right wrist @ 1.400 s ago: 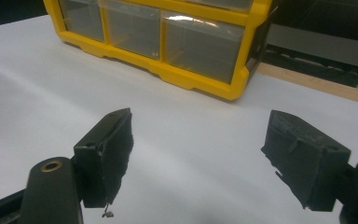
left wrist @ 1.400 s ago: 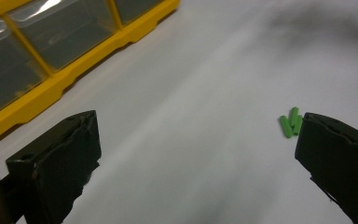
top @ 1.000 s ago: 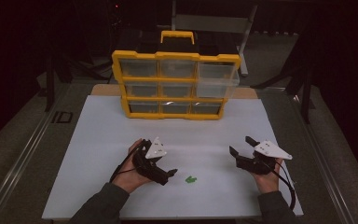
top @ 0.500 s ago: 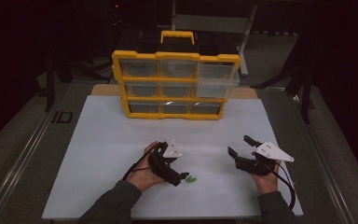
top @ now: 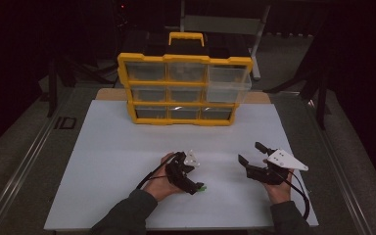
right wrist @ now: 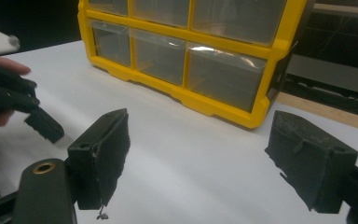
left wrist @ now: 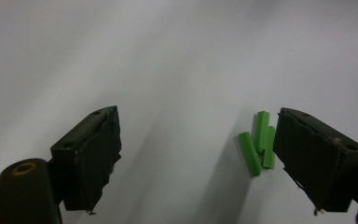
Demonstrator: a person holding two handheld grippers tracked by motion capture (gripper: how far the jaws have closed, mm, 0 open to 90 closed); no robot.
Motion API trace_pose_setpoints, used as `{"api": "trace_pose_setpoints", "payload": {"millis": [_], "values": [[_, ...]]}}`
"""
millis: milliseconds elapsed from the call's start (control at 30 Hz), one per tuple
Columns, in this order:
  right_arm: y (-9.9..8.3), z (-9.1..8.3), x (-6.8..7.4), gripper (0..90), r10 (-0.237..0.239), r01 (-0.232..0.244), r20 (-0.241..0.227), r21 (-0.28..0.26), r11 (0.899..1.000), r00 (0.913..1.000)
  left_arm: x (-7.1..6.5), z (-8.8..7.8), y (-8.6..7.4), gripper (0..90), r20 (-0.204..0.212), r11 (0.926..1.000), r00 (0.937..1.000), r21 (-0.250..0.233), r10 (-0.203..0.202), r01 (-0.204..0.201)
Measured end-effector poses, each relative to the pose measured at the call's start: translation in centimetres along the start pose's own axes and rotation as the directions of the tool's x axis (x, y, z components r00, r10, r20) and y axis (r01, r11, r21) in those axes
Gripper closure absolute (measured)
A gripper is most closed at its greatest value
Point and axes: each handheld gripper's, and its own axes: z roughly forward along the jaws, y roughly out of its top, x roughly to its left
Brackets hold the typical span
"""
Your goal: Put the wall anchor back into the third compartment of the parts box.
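1. The step in hand looks like the pick-up of the small green pegs (left wrist: 257,144), three short sticks that lie touching one another on the white table (top: 127,156), near the person and a little left of centre.
2. The left gripper (top: 197,187) is tipped down at the table with the pegs between its jaws, just beside the right-hand jaw in the left gripper view. The jaws have just been closing, yet they stand released: neither pad presses on the pegs.
3. The right gripper (top: 251,154) hovers to the right, well apart from the pegs, its jaws released and empty, pointing toward the yellow drawer box (top: 185,90) at the far side of the table.
4. The top right drawer (top: 227,84) of that box juts out, so it is likely where the pegs go.
5. Next move, as I judge it: centre the left jaws over the bundle, close until the pads clench all three, then lift. Gripped off-centre, one peg could slip out.
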Motion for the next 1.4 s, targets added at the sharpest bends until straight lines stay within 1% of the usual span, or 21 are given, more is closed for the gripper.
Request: {"api": "trace_pose_setpoints", "payload": {"millis": [33,133,167,200,300,333,367,400,533,733,867,933,967,1033,1100,1133,1167,1200,1333,1400], "values": [[0.0,0.0,0.0,20.6,0.002,-0.002,0.000,0.002,1.000,1.0000,0.0,0.2,0.0,18.3,0.008,1.0000,0.9999,0.008,0.006,-0.006],[0.0,0.0,0.0,20.6,0.002,-0.002,0.000,0.004,1.000,1.0000,-0.1,0.4,-0.1,21.2,0.012,0.9998,0.9999,0.018,0.009,-0.009],[-0.1,0.0,0.0,20.6,0.002,-0.002,0.000,0.004,1.000,1.0000,-0.2,0.6,-0.1,21.2,0.015,0.9992,0.9997,0.035,0.021,-0.022],[-0.1,0.0,-0.1,20.6,0.002,-0.002,0.001,0.004,1.000,1.0000,-0.2,0.6,-0.1,24.5,0.012,0.9985,0.9995,0.045,0.030,-0.030],[-0.1,0.1,-0.1,20.6,0.000,0.000,0.002,0.006,1.000,1.0000,-0.1,0.5,-0.1,31.0,-0.003,0.9973,0.9994,0.065,0.035,-0.035],[-0.1,0.1,-0.1,20.6,0.000,0.000,0.002,0.006,1.000,1.0000,-0.1,0.5,-0.1,33.1,-0.003,0.9973,0.9994,0.065,0.035,-0.035],[-0.1,0.1,-0.1,20.6,-0.001,0.001,0.002,0.007,1.000,1.0000,0.0,0.4,-0.1,33.1,-0.010,0.9966,0.9991,0.072,0.040,-0.039],[-0.1,0.1,-0.1,20.7,-0.003,0.003,0.002,0.008,1.000,1.0000,0.0,0.3,-0.1,37.3,-0.013,0.9960,0.9989,0.078,0.045,-0.044],[-0.2,0.2,-0.1,20.7,-0.005,0.005,0.004,0.016,1.000,1.0000,0.0,0.1,0.1,47.7,0.007,0.9927,0.9975,0.098,0.070,-0.071],[-0.2,0.2,-0.1,20.9,-0.009,0.008,0.004,0.019,1.000,1.0000,-0.2,0.0,0.5,59.9,0.035,0.9856,0.9936,0.128,0.108,-0.111],[-0.3,0.3,-0.1,20.9,-0.007,0.007,0.003,0.024,1.000,1.0000,-0.2,0.1,0.7,66.3,0.058,0.9832,0.9911,0.132,0.119,-0.126],[-0.3,0.3,-0.1,21.0,-0.007,0.007,0.002,0.024,1.000,1.0000,-0.2,0.2,0.7,68.8,0.061,0.9837,0.9912,0.130,0.118,-0.125],[-0.3,0.3,-0.1,21.0,-0.007,0.007,0.001,0.024,1.000,1.0000,-0.1,0.2,0.9,68.8,0.068,0.9816,0.9907,0.143,0.118,-0.127],[-0.3,0.3,-0.1,21.1,-0.007,0.007,-0.002,0.025,1.000,1.0000,-0.1,0.2,1.1,75.5,0.075,0.9786,0.9901,0.160,0.119,-0.130],[-0.2,0.3,0.0,21.4,-0.010,0.010,-0.004,0.027,1.000,0.9999,0.0,0.2,1.3,80.2,0.081,0.9726,0.9879,0.182,0.132,-0.145],[-0.2,0.3,0.0,21.4,-0.010,0.010,-0.004,0.027,1.000,0.9999,0.0,0.2,1.3,82.8,0.081,0.9726,0.9879,0.182,0.132,-0.145],[-0.2,0.3,-0.1,21.4,-0.012,0.012,-0.005,0.027,1.000,0.9999,0.0,0.2,1.4,82.8,0.086,0.9701,0.9869,0.190,0.136,-0.150],[-0.2,0.2,-0.1,21.4,-0.010,0.010,-0.005,0.025,1.000,0.9999,0.1,0.2,1.4,84.5,0.090,0.9699,0.9866,0.191,0.136,-0.151],[-0.2,0.2,-0.1,21.6,-0.004,0.004,-0.005,0.022,1.000,1.0000,0.3,0.2,1.3,84.8,0.103,0.9725,0.9862,0.181,0.130,-0.147],[-0.2,0.2,-0.1,21.7,-0.006,0.007,-0.005,0.022,1.000,1.0000,0.4,0.1,1.3,84.9,0.106,0.9718,0.9855,0.182,0.133,-0.150]]}}
